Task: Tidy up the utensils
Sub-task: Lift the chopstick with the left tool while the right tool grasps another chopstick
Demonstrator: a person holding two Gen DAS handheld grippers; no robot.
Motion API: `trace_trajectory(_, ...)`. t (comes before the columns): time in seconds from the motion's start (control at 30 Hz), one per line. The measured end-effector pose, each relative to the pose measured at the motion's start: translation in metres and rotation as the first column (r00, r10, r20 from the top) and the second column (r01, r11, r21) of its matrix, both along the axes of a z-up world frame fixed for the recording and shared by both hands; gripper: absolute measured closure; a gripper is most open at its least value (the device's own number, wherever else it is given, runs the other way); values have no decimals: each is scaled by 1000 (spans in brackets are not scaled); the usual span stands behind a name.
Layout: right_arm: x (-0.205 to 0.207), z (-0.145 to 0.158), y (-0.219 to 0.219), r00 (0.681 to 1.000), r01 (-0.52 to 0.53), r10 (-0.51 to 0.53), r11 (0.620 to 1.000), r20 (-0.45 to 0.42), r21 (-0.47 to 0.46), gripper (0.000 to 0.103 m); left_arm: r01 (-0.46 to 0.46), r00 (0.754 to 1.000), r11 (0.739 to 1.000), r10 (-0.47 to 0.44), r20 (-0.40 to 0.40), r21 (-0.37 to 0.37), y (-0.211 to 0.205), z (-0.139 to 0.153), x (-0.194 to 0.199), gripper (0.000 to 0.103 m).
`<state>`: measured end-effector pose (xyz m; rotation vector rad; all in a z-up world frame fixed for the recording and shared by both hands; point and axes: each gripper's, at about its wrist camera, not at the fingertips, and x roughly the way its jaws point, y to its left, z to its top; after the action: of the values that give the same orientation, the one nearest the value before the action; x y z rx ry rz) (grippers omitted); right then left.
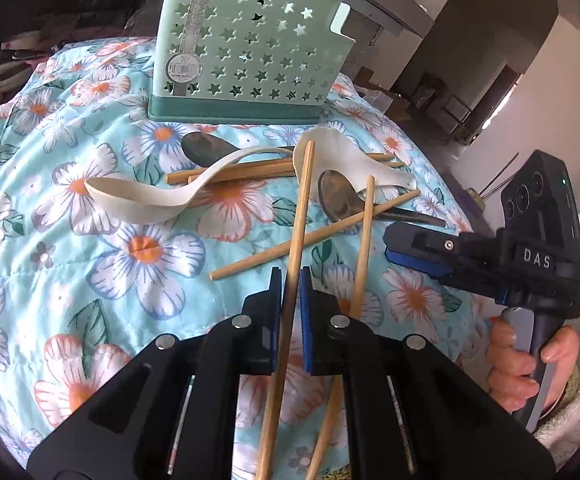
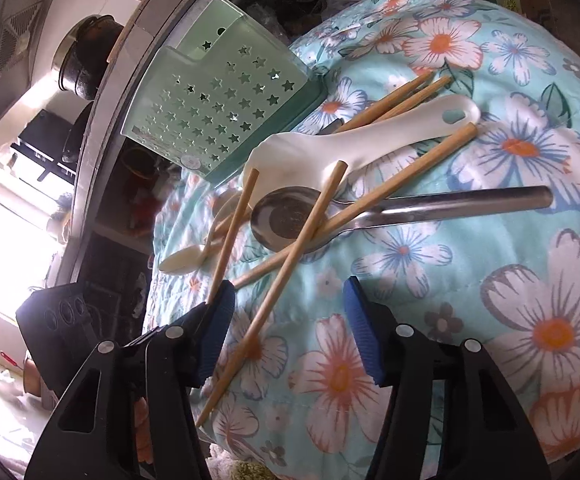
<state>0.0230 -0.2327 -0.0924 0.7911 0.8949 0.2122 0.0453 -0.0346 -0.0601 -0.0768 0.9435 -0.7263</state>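
Note:
My left gripper (image 1: 290, 280) is shut on a wooden chopstick (image 1: 301, 200), which runs upright between its blue pads. The same chopstick (image 2: 234, 232) shows in the right wrist view, beside the left finger. A second chopstick (image 2: 290, 264) lies slanted on the cloth between the half-spread fingers of my right gripper (image 2: 291, 328), and neither pad presses on it. It rests across a metal spoon (image 2: 290, 216). A white plastic spoon (image 2: 349, 144) and several more chopsticks lie crossed behind. The pale green star-cut utensil holder (image 1: 250, 52) stands at the far side.
Everything lies on a soft, bulging floral cloth (image 1: 90, 280). A second white spoon (image 1: 138, 200) and a second metal spoon (image 1: 206, 148) lie left of the pile. A hand (image 1: 521, 360) holds the right gripper's handle. Dark shelves and clutter stand behind the holder.

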Motion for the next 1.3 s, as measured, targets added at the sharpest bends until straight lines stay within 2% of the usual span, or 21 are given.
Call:
trace_trajectory(0.13,13,-7,2,1000,4,-3,1000,-25,27,60,3,1000,999,-5,30,49,0,0,-5,96)
trace_trajectory(0.27,18,-11,7,999,-17,18,999,-49,32,81,12,1000,997,-14,27,79,-2,0,-7,96)
trace_trajectory(0.33,15,-12,6,998,-26,28,998,-53,50,88,18,1000,995,-20,24,95,-4,-1,-7,96)
trace_trajectory(0.57,0,-11,-11,997,-23,26,999,-70,46,89,58,998,983,-60,8,174,-20,-1,-7,94)
trace_trajectory(0.6,0,-11,-13,997,-22,25,999,-71,45,89,69,997,981,-71,6,183,-24,0,-6,92)
trace_trajectory(0.67,-1,-11,-15,997,-20,23,999,-70,45,89,83,996,976,-86,8,202,-30,1,-6,80)
trace_trajectory(0.9,-3,-12,-16,998,-29,31,999,-63,38,88,91,995,956,-100,16,278,-55,3,6,79)
trace_trajectory(1.0,-2,-13,-16,998,-27,30,999,-63,44,88,87,996,957,-90,-2,278,-61,2,16,82)
trace_trajectory(1.07,-2,-13,-16,998,-27,30,999,-63,45,88,80,997,957,-80,-14,279,-63,0,22,93)
trace_trajectory(1.3,-3,-12,-15,998,-24,27,998,-57,49,88,56,998,973,-48,-40,226,-51,2,24,97)
